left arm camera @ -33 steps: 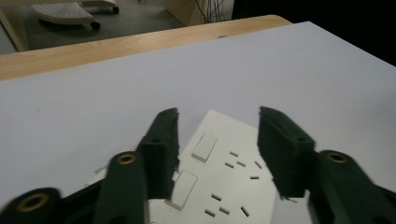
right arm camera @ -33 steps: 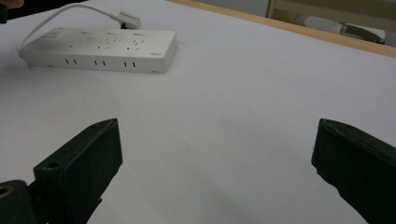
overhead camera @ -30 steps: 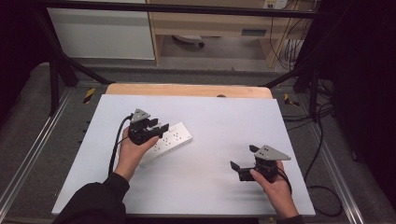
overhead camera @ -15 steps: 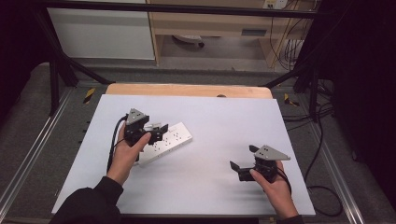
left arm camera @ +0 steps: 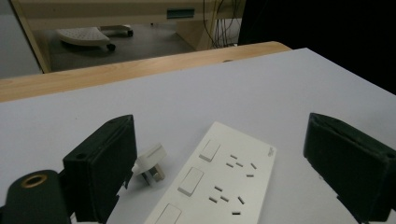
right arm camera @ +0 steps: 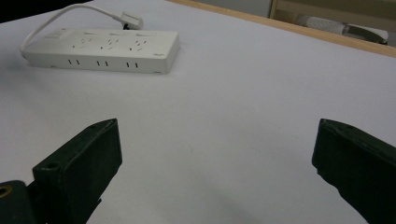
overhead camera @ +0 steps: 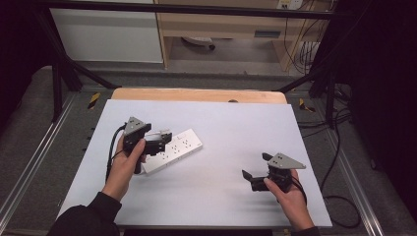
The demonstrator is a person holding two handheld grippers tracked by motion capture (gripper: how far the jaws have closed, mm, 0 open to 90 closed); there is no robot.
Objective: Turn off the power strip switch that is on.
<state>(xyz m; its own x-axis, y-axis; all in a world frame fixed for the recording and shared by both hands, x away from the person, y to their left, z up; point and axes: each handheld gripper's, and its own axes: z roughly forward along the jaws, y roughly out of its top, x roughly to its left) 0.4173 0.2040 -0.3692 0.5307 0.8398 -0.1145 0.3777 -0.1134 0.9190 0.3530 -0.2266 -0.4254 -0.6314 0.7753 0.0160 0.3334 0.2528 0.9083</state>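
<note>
A white power strip (overhead camera: 179,147) lies slanted on the white table top (overhead camera: 236,128), left of centre. Its white plug (left arm camera: 150,163) rests beside it on a short cable. My left gripper (overhead camera: 162,142) hovers over the strip's near end, jaws wide open, with the strip (left arm camera: 219,182) and plug between them and nothing held. My right gripper (overhead camera: 256,173) is at the front right, open and empty, pointing left toward the strip (right arm camera: 105,49), well apart from it.
A wooden strip (overhead camera: 196,94) runs along the table's far edge. Beyond it stand a wooden cabinet (overhead camera: 236,24) and a white panel (overhead camera: 105,34). Cables (overhead camera: 339,123) hang off the right side. Metal rails (overhead camera: 29,167) flank the table.
My left gripper has shifted slightly left and nearer along the power strip. The right gripper has stayed in place.
</note>
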